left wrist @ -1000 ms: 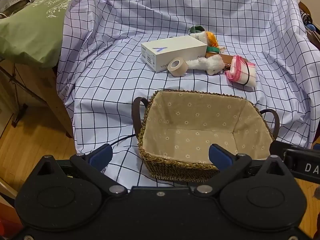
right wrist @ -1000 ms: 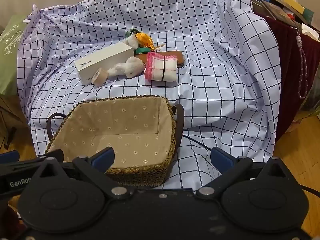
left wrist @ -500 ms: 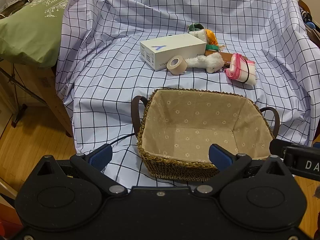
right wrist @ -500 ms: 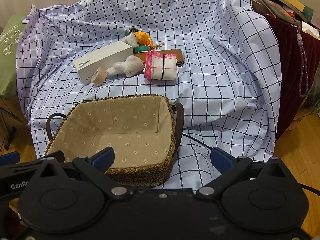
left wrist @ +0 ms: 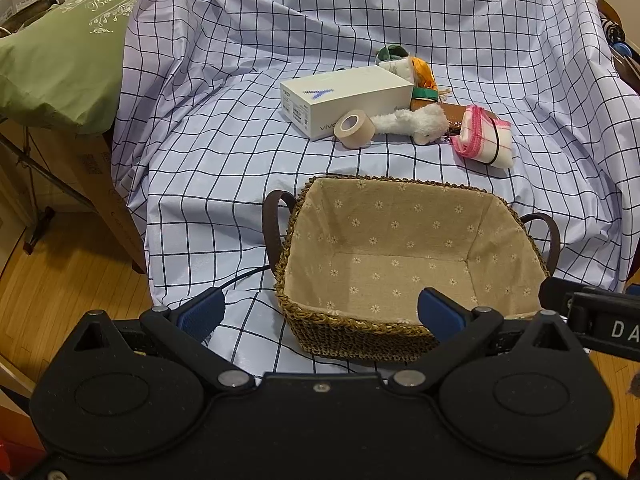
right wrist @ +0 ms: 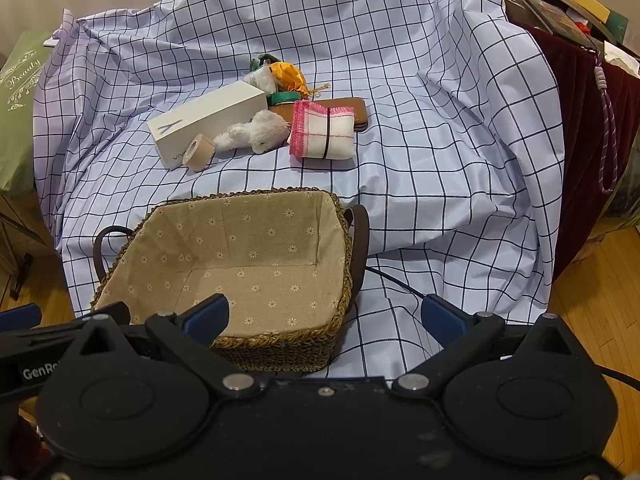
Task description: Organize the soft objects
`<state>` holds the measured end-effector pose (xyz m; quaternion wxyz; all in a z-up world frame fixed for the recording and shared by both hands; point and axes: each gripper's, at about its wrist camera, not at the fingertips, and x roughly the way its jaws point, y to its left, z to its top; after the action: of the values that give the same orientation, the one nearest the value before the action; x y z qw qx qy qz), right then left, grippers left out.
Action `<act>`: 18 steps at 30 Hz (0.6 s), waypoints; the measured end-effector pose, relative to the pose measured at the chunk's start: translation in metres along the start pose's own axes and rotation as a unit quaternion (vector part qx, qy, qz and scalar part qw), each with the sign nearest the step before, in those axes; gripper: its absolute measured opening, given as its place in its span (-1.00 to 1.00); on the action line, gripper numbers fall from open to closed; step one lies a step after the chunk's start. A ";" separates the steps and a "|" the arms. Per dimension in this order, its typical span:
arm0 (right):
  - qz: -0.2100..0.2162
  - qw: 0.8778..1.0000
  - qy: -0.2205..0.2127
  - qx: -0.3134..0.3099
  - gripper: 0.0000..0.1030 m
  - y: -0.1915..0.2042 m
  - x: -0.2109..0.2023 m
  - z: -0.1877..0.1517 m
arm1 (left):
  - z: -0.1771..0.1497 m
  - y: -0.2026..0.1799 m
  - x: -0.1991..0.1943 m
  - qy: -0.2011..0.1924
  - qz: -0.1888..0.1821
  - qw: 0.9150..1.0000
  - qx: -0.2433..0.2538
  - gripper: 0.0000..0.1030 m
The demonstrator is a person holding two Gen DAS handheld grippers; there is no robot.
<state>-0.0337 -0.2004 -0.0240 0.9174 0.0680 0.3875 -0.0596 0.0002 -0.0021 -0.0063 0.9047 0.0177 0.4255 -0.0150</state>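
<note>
A woven basket (left wrist: 352, 332) (right wrist: 280, 350) with a beige flowered lining stands empty at the front of the checked cloth. Behind it lie a white plush toy (left wrist: 416, 122) (right wrist: 256, 134), a folded white cloth with pink edging and a black band (left wrist: 486, 138) (right wrist: 324, 134), and an orange and green soft bundle (left wrist: 420, 72) (right wrist: 286, 76). My left gripper (left wrist: 320, 314) is open and empty, low over the basket's front left corner. My right gripper (right wrist: 324, 316) is open and empty, low over the basket's front right corner.
A white box (left wrist: 344, 98) (right wrist: 208, 120), a roll of tan tape (left wrist: 354, 129) (right wrist: 199, 152) and a brown flat case (right wrist: 352, 114) lie among the soft things. A green pillow (left wrist: 60, 64) is at the left, a dark red drape (right wrist: 588, 128) at the right. Wooden floor lies below.
Both grippers have drawn back and risen slightly, so the basket and objects sit a little higher in view. Nothing on the cloth has moved.
</note>
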 end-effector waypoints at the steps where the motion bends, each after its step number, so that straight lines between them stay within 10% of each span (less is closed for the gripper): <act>1: 0.000 1.000 0.000 0.000 0.99 0.000 0.000 0.000 | 0.000 0.000 0.000 0.000 0.000 1.000 0.000 0.94; 18: 0.003 1.000 0.010 0.002 0.99 0.001 0.003 -0.002 | 0.000 0.000 0.000 0.005 -0.001 1.000 0.000 0.94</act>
<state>-0.0324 -0.1992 -0.0277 0.9136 0.0720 0.3961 -0.0570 0.0007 -0.0023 -0.0063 0.9027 0.0170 0.4298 -0.0155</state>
